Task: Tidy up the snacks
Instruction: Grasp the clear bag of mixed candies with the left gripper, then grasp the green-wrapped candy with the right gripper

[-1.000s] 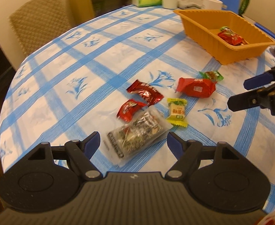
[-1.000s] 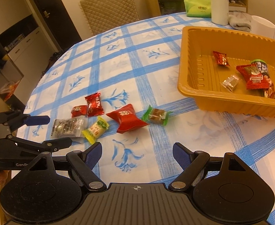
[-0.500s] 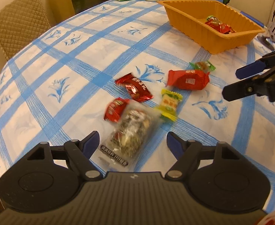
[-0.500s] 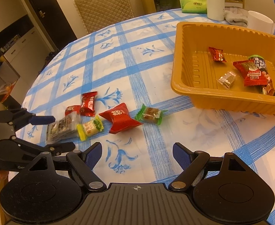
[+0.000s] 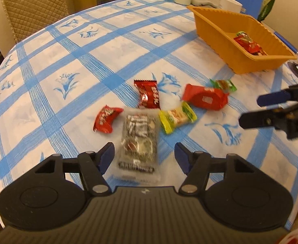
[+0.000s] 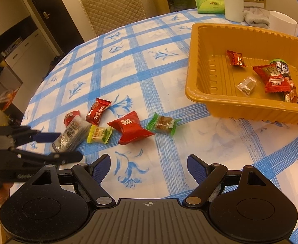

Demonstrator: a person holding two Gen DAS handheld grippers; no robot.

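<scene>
Several wrapped snacks lie in a loose cluster on the blue-checked tablecloth: a clear packet of dark snacks [image 5: 137, 142], a small red one [image 5: 106, 119], a red candy [image 5: 149, 97], a yellow-green one [image 5: 177, 118], a big red one [image 5: 207, 99] and a green one [image 5: 223, 84]. My left gripper [image 5: 145, 157] is open, its jaws either side of the clear packet's near end [image 6: 71, 134]. My right gripper [image 6: 149, 167] is open and empty, above the cloth in front of the big red snack [image 6: 130, 130]. An orange tray [image 6: 202, 99] at the right holds several snacks.
A green tissue box [image 6: 210, 2], a white bottle [image 6: 233, 0], a grey cloth and a white cup [image 6: 282, 23] stand behind the tray. A quilted chair [image 6: 113, 4] stands at the far side. The table's edge curves on the left.
My left gripper has swung round and moved in over the clear packet, which now sits lengthways between its jaws. My right gripper has moved forward a little. Both have stayed open.
</scene>
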